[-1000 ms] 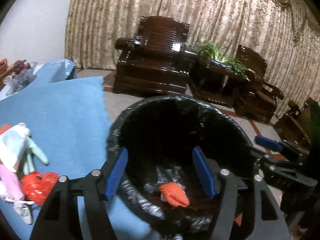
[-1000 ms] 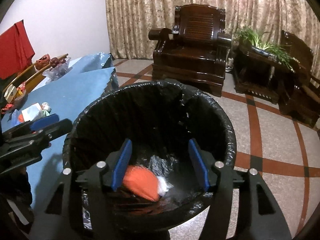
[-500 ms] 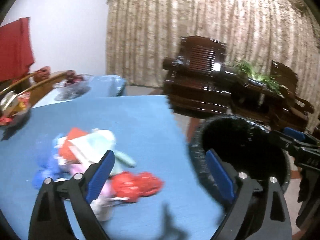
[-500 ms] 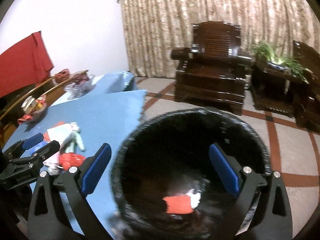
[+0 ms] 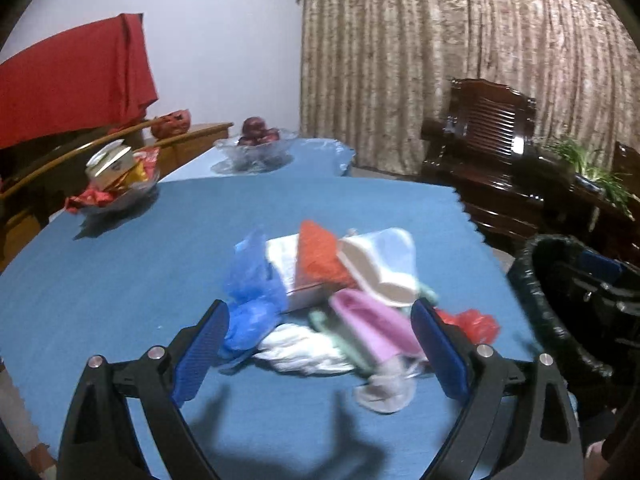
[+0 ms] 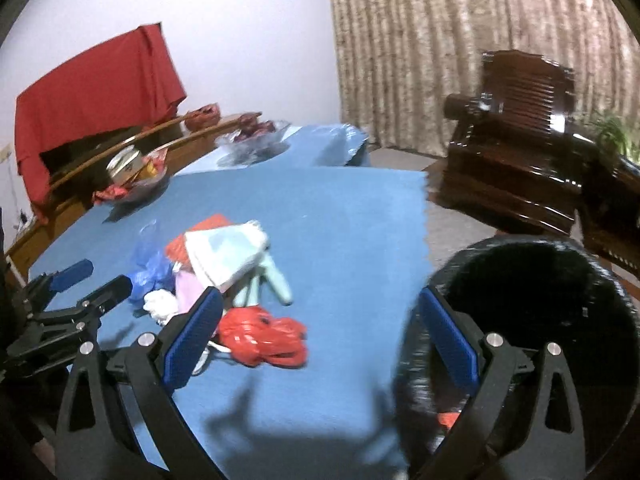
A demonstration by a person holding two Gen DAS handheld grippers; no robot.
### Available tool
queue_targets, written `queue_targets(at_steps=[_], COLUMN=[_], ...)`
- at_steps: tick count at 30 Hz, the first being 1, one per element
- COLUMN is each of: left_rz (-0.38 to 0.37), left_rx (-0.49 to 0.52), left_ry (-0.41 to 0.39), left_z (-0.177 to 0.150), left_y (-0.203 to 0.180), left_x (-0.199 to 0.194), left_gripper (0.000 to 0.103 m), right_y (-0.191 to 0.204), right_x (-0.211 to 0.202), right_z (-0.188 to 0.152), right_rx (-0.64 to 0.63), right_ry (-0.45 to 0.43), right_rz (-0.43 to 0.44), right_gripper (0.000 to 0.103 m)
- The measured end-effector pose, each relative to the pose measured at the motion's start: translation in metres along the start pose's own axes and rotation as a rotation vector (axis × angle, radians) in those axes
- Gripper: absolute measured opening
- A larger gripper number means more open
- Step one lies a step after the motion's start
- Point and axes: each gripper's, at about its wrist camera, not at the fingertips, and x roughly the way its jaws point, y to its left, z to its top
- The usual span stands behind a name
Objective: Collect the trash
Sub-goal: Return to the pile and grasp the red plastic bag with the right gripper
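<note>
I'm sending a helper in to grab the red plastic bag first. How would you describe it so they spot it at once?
On the blue tablecloth lies a heap of litter beside the black-lined bin. The red plastic bag sits crumpled at the heap's edge nearest the bin. Unlike the flat, textured orange-red packet among the pile, it is glossy and wrinkled.

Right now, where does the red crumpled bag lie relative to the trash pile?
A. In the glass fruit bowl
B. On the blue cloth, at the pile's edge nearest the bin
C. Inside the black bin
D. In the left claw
B: the red bag lies on the blue cloth at the pile's bin-side edge, outside the bin, and both the left claw and the right claw are open and empty.
</note>
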Motion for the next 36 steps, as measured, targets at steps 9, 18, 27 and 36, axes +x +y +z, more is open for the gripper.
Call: queue_targets(at_steps=[9, 18, 27, 36], left_rz=[0.014, -0.001, -0.026, -0.077], left_rx=[-0.025, -0.027, -0.021, 0.000], left_ry=[0.029, 0.052, 0.067, 0.070], left_z=[-0.016, -0.025, -0.025, -0.022], left_y=[0.016, 0.018, 0.014, -0.009], left_x=[0.017, 0.028, 0.031, 0.033], left_gripper=[0.087, 0.084, 0.083, 0.079], right_y=[0.019, 0.032, 0.039, 0.027], right_x=[0.056, 0.087, 0.097, 0.073], right_z=[-0.019, -0.030, -0.033, -0.024], right_rx=[-0.022, -0.053, -0.070, -0.063], right_ry=[0.114, 0.189, 0.252, 0.190], right_rz=[0.024, 0.040, 0.177, 0.177], right_gripper=[0.083, 0.082, 0.044, 0.032])
